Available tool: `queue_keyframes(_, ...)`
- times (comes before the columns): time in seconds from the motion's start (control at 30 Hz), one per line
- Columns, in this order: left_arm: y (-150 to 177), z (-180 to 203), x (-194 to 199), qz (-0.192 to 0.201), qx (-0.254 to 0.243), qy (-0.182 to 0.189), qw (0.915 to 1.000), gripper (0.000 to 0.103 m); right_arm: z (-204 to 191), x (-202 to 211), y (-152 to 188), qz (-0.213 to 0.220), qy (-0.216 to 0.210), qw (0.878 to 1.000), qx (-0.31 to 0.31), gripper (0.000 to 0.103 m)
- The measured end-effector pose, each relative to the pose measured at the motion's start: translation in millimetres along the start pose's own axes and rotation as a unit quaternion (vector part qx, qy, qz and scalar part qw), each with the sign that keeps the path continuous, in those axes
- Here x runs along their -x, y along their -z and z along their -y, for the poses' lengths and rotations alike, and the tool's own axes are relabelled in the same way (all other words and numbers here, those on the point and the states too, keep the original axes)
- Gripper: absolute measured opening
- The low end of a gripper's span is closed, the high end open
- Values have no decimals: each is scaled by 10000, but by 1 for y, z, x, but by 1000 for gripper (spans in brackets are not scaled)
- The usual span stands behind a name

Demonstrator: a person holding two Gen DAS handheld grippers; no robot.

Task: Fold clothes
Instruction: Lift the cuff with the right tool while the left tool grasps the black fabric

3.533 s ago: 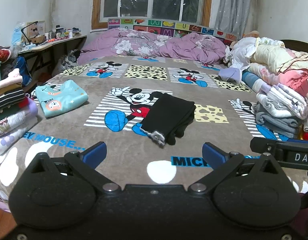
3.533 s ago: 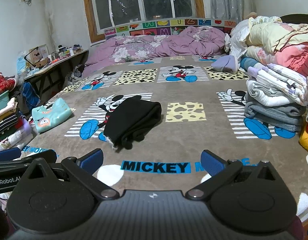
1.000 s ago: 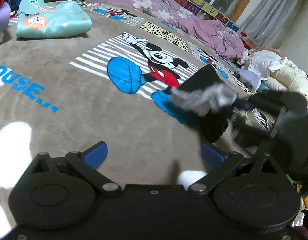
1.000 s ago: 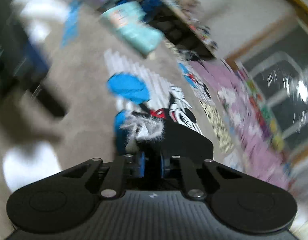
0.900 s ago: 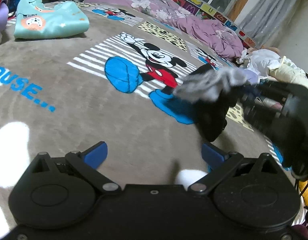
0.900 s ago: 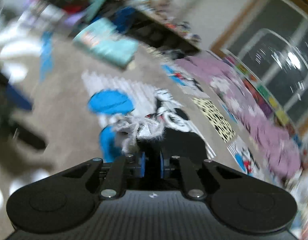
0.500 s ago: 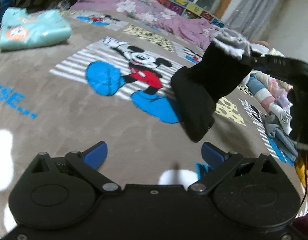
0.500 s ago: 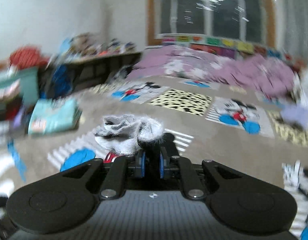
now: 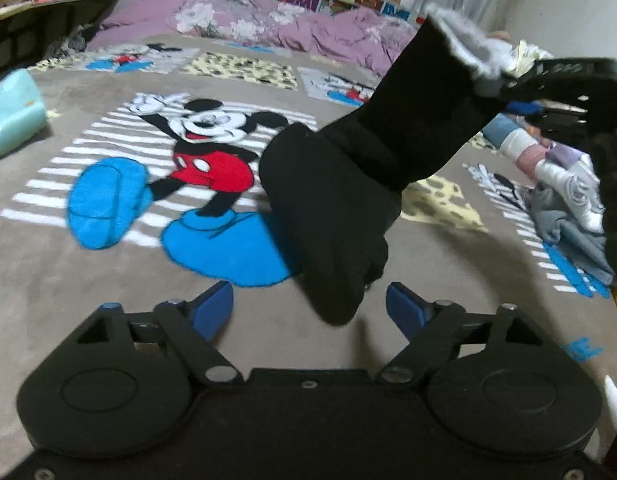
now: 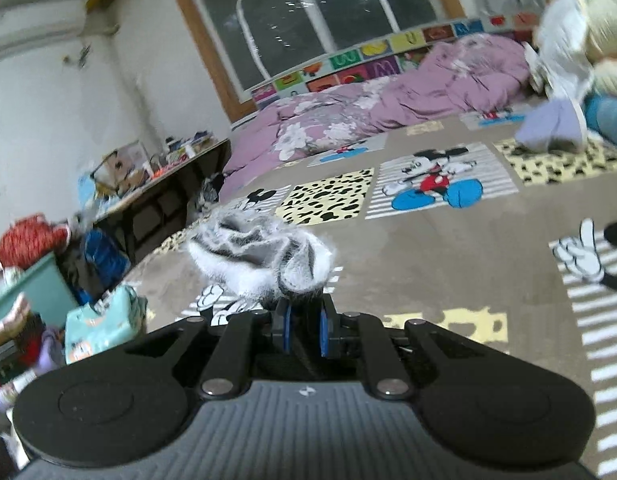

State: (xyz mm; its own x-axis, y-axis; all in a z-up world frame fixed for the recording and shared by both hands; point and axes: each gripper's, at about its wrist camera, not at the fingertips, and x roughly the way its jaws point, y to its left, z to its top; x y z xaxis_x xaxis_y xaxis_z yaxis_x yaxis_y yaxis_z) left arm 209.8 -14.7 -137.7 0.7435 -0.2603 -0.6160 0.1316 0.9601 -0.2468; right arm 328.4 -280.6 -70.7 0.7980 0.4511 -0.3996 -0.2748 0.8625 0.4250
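The bed is covered by a brown Mickey Mouse blanket (image 9: 120,296). A folded teal garment (image 9: 10,120) is seen at left, a purple quilt (image 9: 268,26) along the top, folded clothes (image 9: 560,200) at right.

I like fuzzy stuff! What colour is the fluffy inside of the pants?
Light grey and white lining, outside black; right wrist view shows it best.

Left gripper (image 9: 308,306): matte black plastic body, two round embossed discs, black linkage arms with silver pivot screws, blue pads on fingertips (image 9: 212,308). Right gripper (image 10: 302,330): black arms, silver screws, blue pads, grey ribbed centre panel with small white logo, round discs either side.
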Motion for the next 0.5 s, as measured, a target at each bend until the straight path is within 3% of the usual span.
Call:
queue_keyframes(0.13, -7, 5, -20, -95, -37, -49, 9999, 68, 12, -3, 1, 20, -95, 9996, -251, 15)
queue_keyframes(0.23, -12, 6, -29, -151, -31, -74, 9999, 42, 18, -2, 0, 89, -159, 9989, -432, 15)
queue_keyframes(0.27, -13, 7, -30, -124, -45, -97, 9999, 26, 20, -2, -1, 126, -179, 9985, -505, 15)
queue_keyframes(0.3, -14, 8, -30, -72, -100, -181, 9998, 20, 22, -1, -2, 164, -198, 9980, -577, 15)
queue_keyframes(0.5, -22, 3, -16, 196, -154, -364, 9990, 11, 29, 6, -11, 397, -341, 9940, -955, 14)
